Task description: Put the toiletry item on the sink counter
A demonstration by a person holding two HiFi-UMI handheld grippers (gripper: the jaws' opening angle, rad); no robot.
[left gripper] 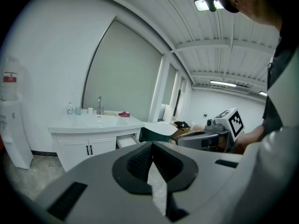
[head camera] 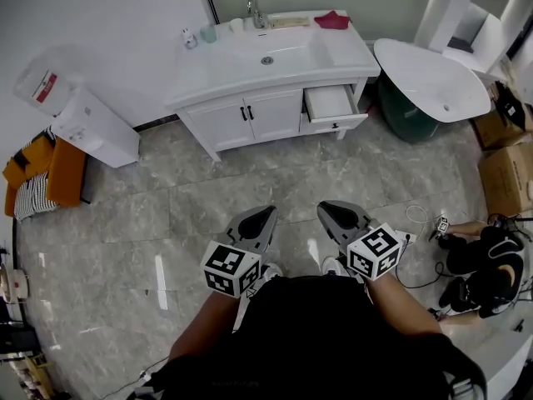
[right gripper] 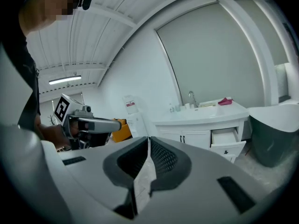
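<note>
A white vanity with a sink counter [head camera: 341,52] stands against the far wall, its right drawer [head camera: 331,105] pulled open. On the counter are a small bottle [head camera: 190,37], a cup [head camera: 208,33] beside the faucet [head camera: 255,11], and a pink item [head camera: 332,20] at the back right. My left gripper [head camera: 260,215] and right gripper [head camera: 333,209] hover side by side over the floor, close to the person's body and far from the vanity. Both are shut with nothing between the jaws, as seen in the left gripper view [left gripper: 152,146] and the right gripper view [right gripper: 148,141].
A water dispenser [head camera: 87,119] stands left of the vanity and a white oval tub [head camera: 433,77] to its right. Cardboard boxes [head camera: 508,173] and cables [head camera: 433,223] lie at the right. An orange seat [head camera: 50,173] is at the far left. Grey tiled floor [head camera: 250,182] stretches up to the vanity.
</note>
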